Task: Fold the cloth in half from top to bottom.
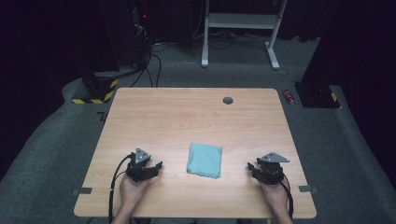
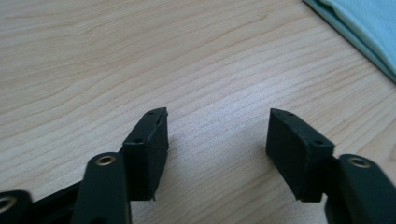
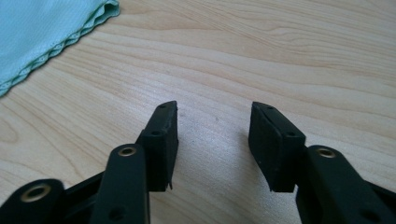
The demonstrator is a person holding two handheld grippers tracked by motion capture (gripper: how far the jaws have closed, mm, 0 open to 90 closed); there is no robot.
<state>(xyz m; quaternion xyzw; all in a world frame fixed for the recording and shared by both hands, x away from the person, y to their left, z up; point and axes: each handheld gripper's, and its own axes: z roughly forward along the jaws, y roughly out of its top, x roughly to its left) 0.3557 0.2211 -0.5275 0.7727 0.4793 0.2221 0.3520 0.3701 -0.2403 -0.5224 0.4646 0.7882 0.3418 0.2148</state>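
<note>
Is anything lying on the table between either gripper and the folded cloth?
Nothing visible does. The folded teal cloth lies alone between the left gripper and right gripper, with bare wooden table on both sides. Both grippers' jaws stand open and empty.

Tool jaws apart over bare table; cloth upper right.

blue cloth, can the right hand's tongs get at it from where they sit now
Probably yes. The right tongs rest open on the table, with bare wood between them and the folded blue cloth. Nothing stands in the way.
</note>
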